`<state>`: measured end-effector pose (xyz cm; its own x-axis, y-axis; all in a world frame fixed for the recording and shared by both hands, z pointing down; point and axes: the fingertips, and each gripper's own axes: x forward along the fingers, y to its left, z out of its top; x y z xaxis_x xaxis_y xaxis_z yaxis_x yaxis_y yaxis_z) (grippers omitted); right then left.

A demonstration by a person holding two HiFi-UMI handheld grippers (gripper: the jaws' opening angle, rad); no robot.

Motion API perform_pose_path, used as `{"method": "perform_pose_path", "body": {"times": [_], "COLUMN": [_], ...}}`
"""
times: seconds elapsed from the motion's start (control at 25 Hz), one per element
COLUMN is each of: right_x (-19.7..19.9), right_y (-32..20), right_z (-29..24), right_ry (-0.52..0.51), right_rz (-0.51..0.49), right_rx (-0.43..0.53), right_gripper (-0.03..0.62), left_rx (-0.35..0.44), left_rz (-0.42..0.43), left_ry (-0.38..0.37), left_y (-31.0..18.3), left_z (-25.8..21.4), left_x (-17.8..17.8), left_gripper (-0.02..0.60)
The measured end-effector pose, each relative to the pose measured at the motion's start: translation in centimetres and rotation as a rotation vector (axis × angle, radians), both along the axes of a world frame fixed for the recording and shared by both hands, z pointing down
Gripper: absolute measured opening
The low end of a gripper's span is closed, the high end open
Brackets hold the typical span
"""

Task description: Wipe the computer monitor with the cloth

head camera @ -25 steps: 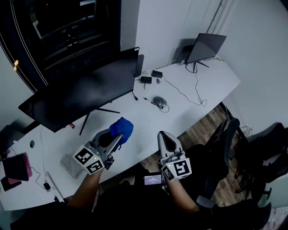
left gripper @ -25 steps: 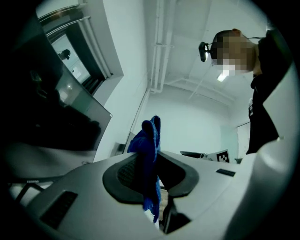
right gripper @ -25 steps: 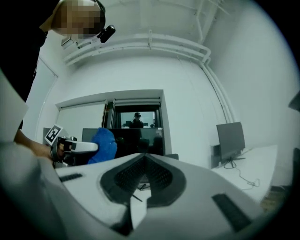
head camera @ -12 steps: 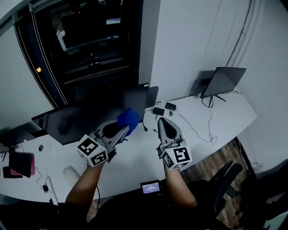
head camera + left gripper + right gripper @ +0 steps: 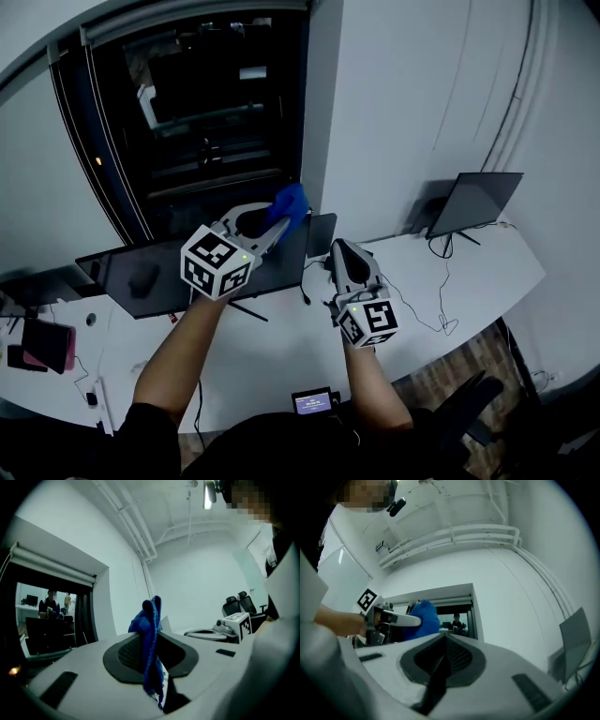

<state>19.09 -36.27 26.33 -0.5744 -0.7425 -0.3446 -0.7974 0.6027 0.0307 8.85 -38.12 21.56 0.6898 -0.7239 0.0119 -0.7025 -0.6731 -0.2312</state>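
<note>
A blue cloth (image 5: 290,202) is pinched in my left gripper (image 5: 275,223), which is raised above the top right corner of the dark computer monitor (image 5: 178,269) on the white desk (image 5: 281,347). In the left gripper view the blue cloth (image 5: 151,634) stands up between the closed jaws. My right gripper (image 5: 339,258) is held lower, beside the monitor's right edge, its jaws shut with nothing between them. From the right gripper view the left gripper (image 5: 401,619) and the cloth (image 5: 425,618) show at the left.
A second, smaller monitor (image 5: 476,203) stands at the desk's far right, with cables (image 5: 427,305) trailing across the top. A dark window (image 5: 187,122) fills the wall behind. A pink item (image 5: 37,342) lies at the desk's left end. A small lit screen (image 5: 311,402) sits at the near edge.
My left gripper has risen with the cloth from low over the desk to above the monitor's top right corner. The head view has tilted up toward the wall and window.
</note>
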Motion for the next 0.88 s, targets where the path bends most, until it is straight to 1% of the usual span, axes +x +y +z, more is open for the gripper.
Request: {"method": "perform_pose_path", "body": {"times": [0.12,0.28,0.36,0.52,0.6,0.72,0.88], "right_x": [0.3,1.1,1.5,2.0,2.2,2.8,3.2], "right_y": [-0.7,-1.5,-1.9,-2.2,-2.4,-2.6,-2.9], "right_z": [0.5,0.8,1.0,1.6,1.8,1.9,1.9], "right_ry": [0.002,-0.008,-0.018,-0.022,-0.025,-0.032,-0.039], "right_rz": [-0.008,-0.005,-0.004,-0.007,-0.006,0.001,0.005], "right_rx": [-0.007,-0.010,-0.013,-0.019,-0.021,-0.023,-0.019], "right_gripper": [0.003,0.003,0.003,0.003,0.003,0.003,0.003], "left_rx": [-0.006,-0.040,-0.053,-0.054,-0.054,-0.061,-0.066], "left_rz": [-0.030,-0.056,-0.068,-0.098,-0.104,-0.110,-0.123], "left_ry": [-0.067,-0.202,-0.290,-0.493,-0.576,-0.657,-0.728], "left_y": [-2.6,-5.9,-7.4,-9.9,-10.8,-11.5,-12.0], "left_z": [-0.8,0.0,0.8,2.5,3.4,4.6,5.7], "left_x": [0.8,2.2,3.0,4.1,4.4,4.6,4.5], "left_gripper": [0.067,0.067,0.067,0.067,0.067,0.067,0.067]}}
